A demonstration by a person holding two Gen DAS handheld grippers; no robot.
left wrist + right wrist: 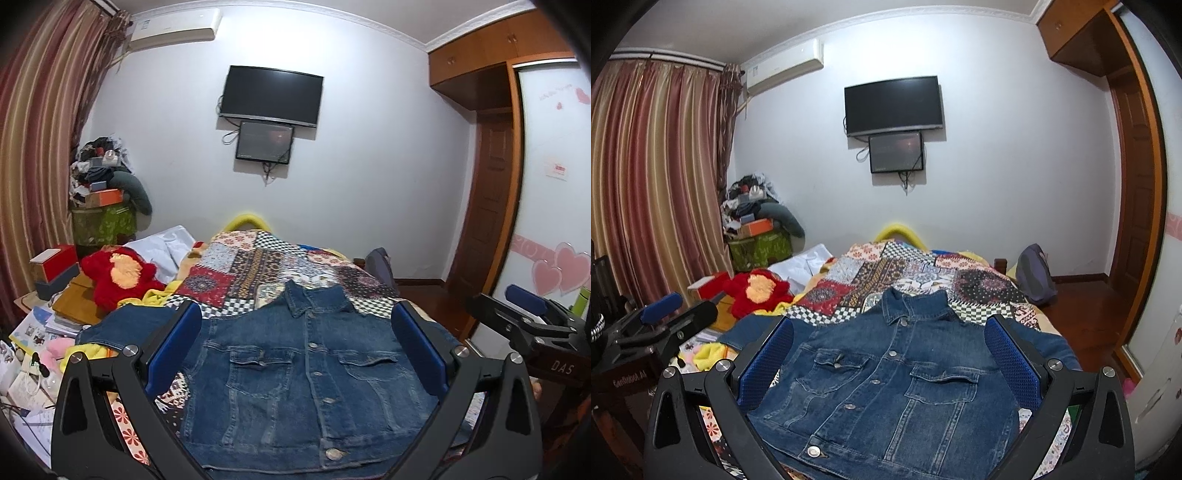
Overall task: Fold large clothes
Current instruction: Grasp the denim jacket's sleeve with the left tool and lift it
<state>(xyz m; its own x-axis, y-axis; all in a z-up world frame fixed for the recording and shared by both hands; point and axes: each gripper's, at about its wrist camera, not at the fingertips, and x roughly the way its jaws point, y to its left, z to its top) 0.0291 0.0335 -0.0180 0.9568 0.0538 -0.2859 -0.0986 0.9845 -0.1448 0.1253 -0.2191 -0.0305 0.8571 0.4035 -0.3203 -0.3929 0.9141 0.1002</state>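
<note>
Patchwork bed [236,273]: denim jacket [306,384]; both grippers (right [528,314] marked "DAS") wide open, empty.

Bedroom w/ patchwork quilt [236,273] on the bed; red plush toy [118,280] at its left edge. Black TV [271,95] on white wall, smaller screen [264,142] just below. AC unit [173,29] top left beside striped curtains [40,147]

Left gripper [295,354] and right gripper [886,358]: jaws spread wide, holding nothing.
</note>
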